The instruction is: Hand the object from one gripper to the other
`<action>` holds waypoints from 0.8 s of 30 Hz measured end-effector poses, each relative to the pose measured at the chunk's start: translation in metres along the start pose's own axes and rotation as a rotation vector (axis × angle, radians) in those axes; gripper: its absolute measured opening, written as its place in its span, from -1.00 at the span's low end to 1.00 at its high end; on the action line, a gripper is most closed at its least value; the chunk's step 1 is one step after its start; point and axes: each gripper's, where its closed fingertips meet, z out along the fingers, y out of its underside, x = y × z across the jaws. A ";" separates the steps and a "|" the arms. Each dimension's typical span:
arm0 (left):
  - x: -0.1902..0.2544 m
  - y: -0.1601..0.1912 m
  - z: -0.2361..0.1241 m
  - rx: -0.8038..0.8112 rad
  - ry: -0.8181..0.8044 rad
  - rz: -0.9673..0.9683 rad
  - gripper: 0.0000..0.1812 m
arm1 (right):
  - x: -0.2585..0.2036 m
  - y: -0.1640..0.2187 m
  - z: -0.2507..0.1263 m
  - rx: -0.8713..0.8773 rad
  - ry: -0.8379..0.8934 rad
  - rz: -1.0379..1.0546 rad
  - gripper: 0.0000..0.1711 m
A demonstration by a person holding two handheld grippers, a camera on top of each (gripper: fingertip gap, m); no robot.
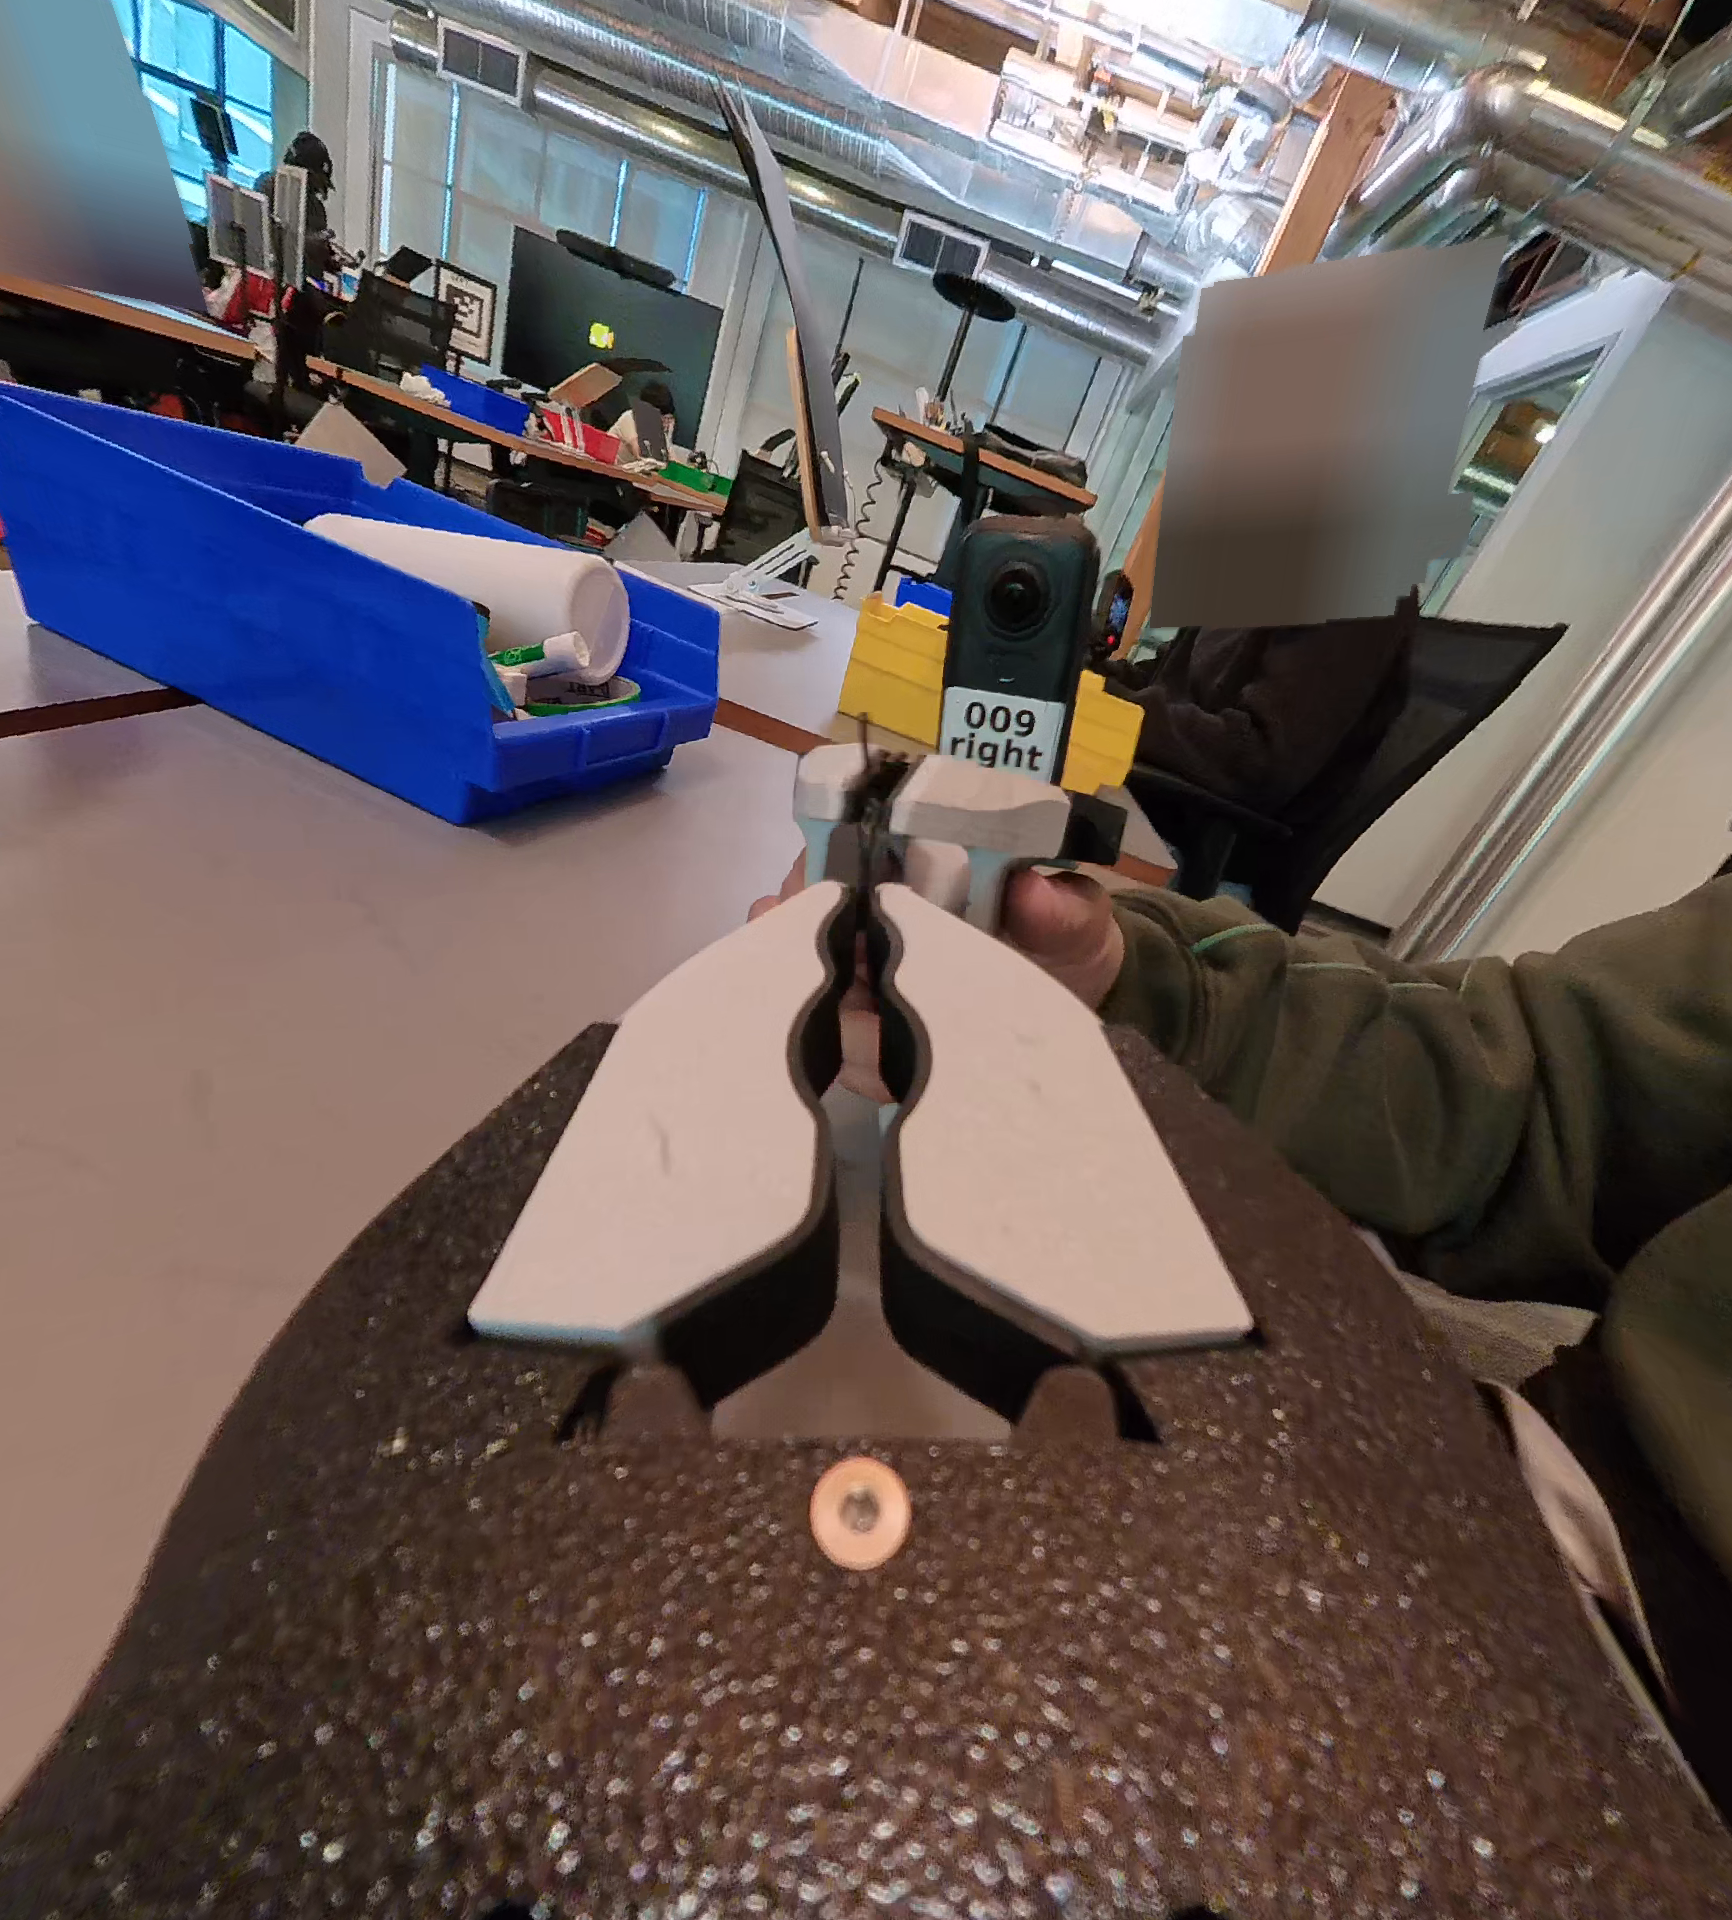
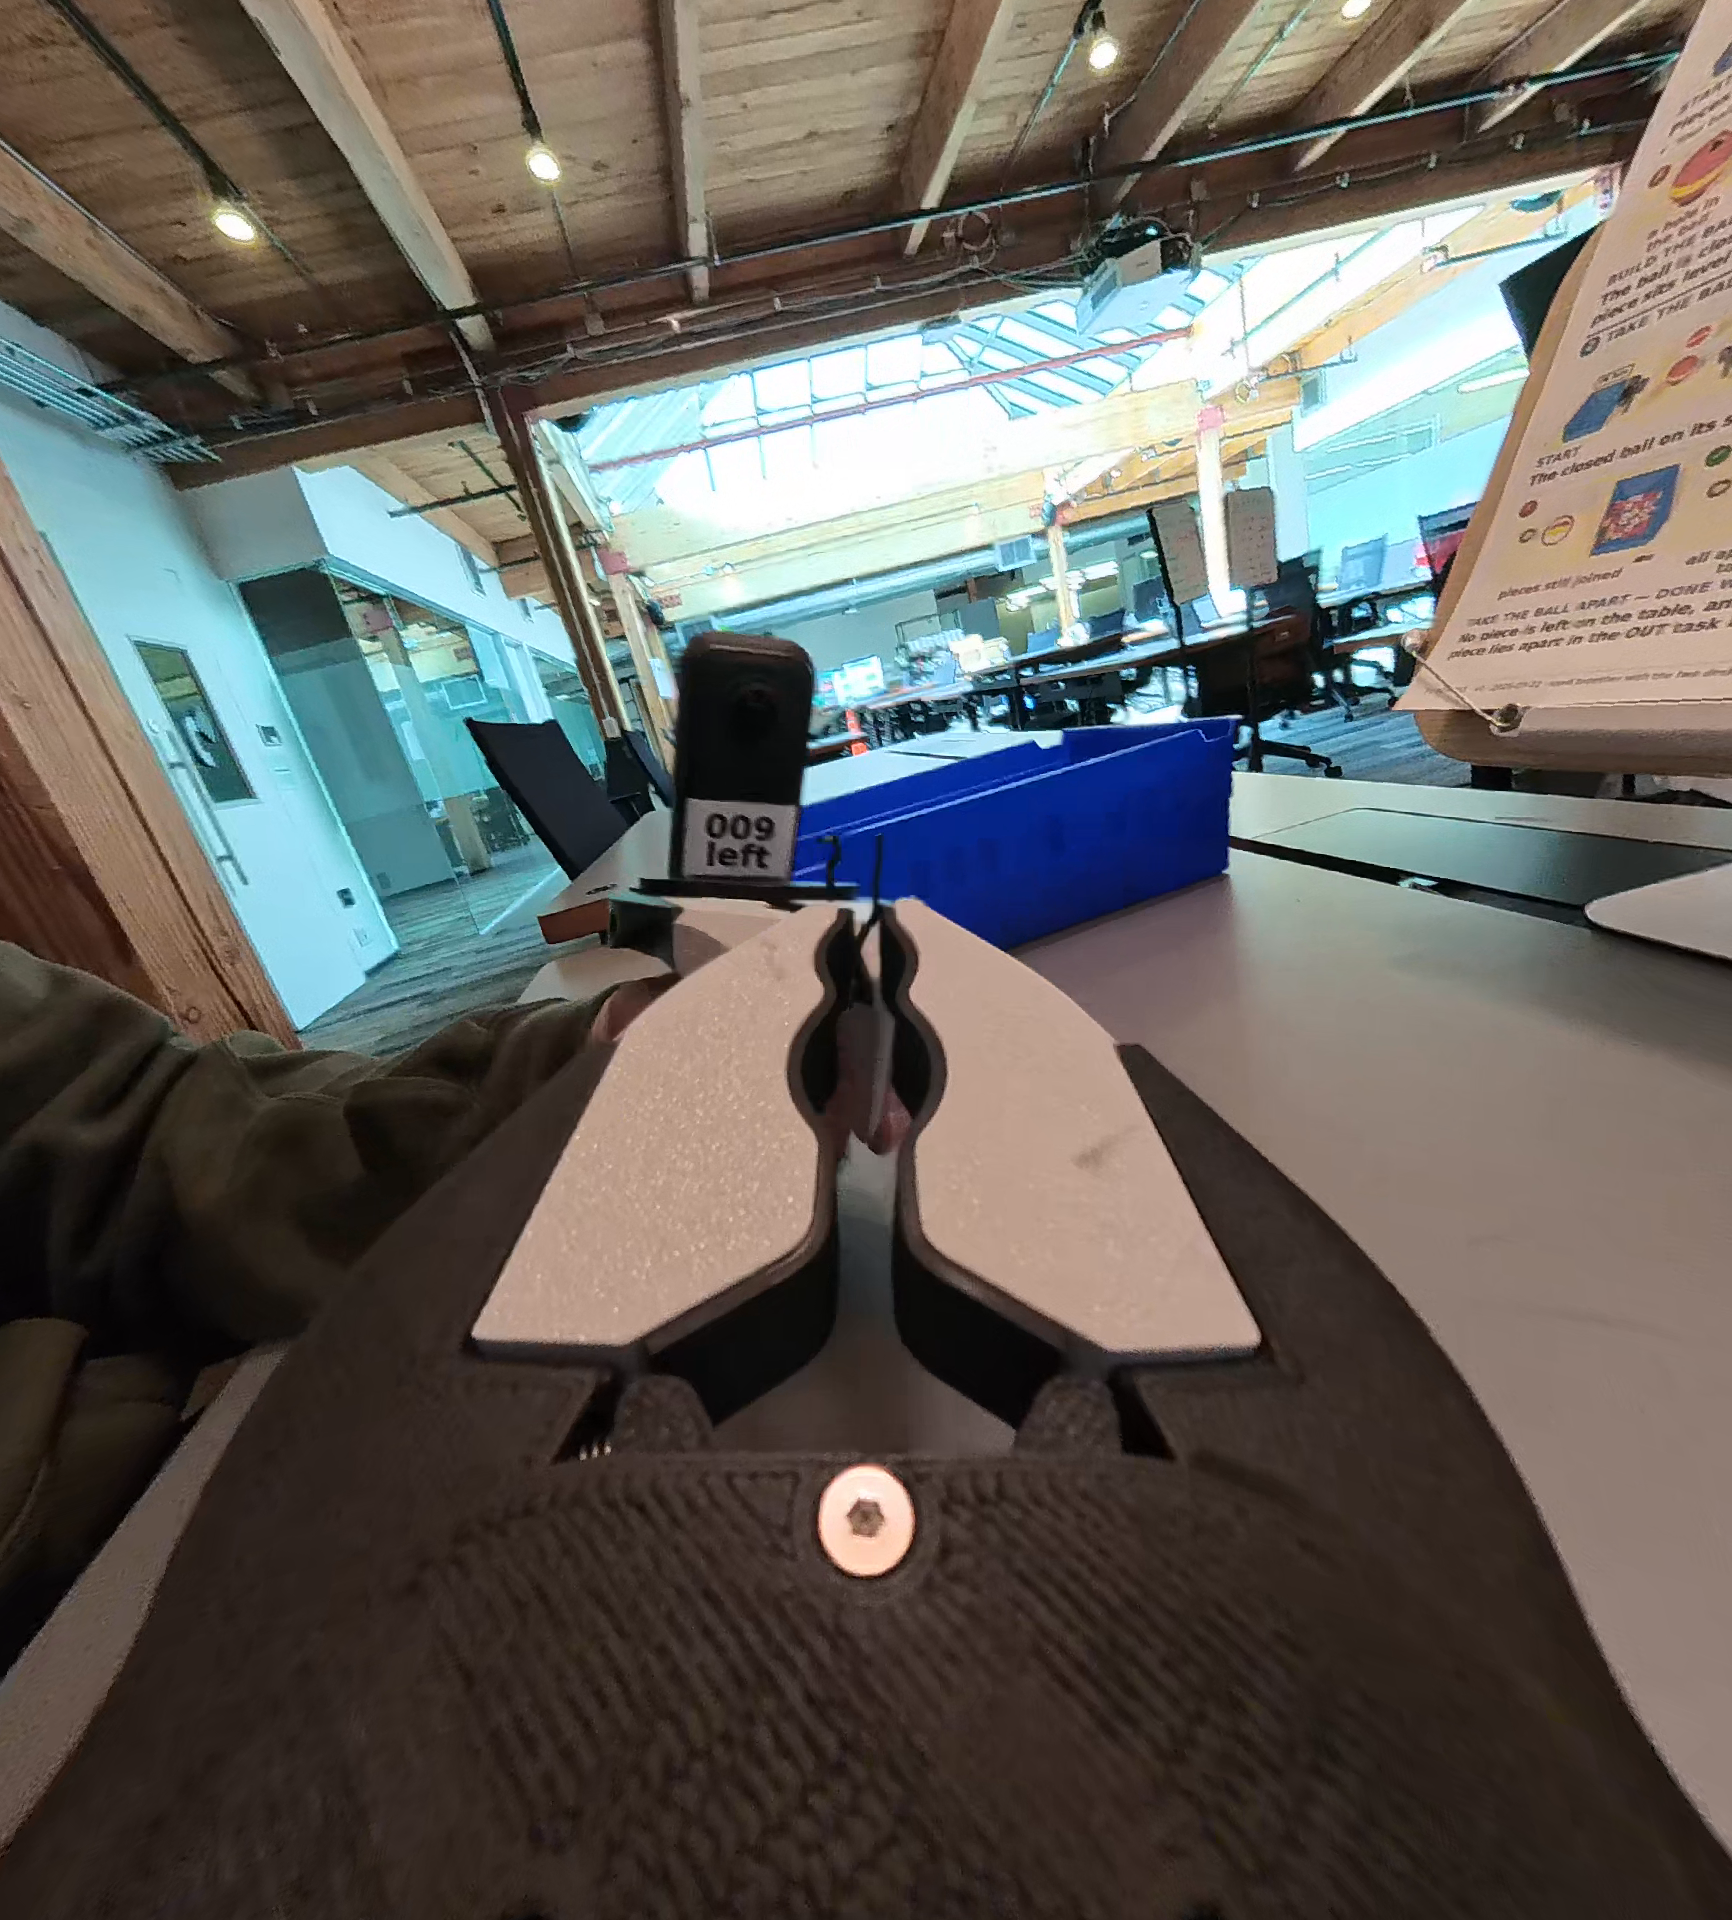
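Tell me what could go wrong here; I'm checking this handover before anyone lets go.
1. The thin black object is pinched only at the tips of the left gripper and right gripper; if one opens too soon it may drop to the table.
2. Both seem shut on it, so pulling apart now could bend it or yank it loose.

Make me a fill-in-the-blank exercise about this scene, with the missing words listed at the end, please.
1. The white roll lies in the long bin, whose colour is ____.
2. In the left wrist view, the small bin behind the right gripper is ____.
3. The thin black object is pinched by ____ grippers, the left gripper included.

Missing words: blue; yellow; both.
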 end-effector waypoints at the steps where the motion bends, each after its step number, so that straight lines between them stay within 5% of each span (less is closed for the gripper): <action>1: -0.002 0.000 0.000 -0.006 -0.019 0.020 -0.99 | 0.003 0.002 0.000 -0.018 0.026 -0.014 -0.85; 5: -0.013 0.005 -0.004 -0.089 -0.139 0.214 -0.99 | 0.012 0.011 -0.001 -0.129 0.110 -0.151 -0.60; 11: -0.018 0.027 -0.005 -0.283 -0.214 0.568 -0.99 | 0.008 0.020 -0.001 -0.202 0.093 -0.248 -0.70; 18: -0.041 -0.004 -0.020 -0.364 -0.628 1.352 -1.00 | 0.027 0.013 -0.010 -0.166 0.165 0.156 -0.48; 24: -0.041 -0.003 -0.009 -0.483 -0.735 1.742 -1.00 | 0.024 0.018 -0.007 -0.162 0.139 0.323 -0.63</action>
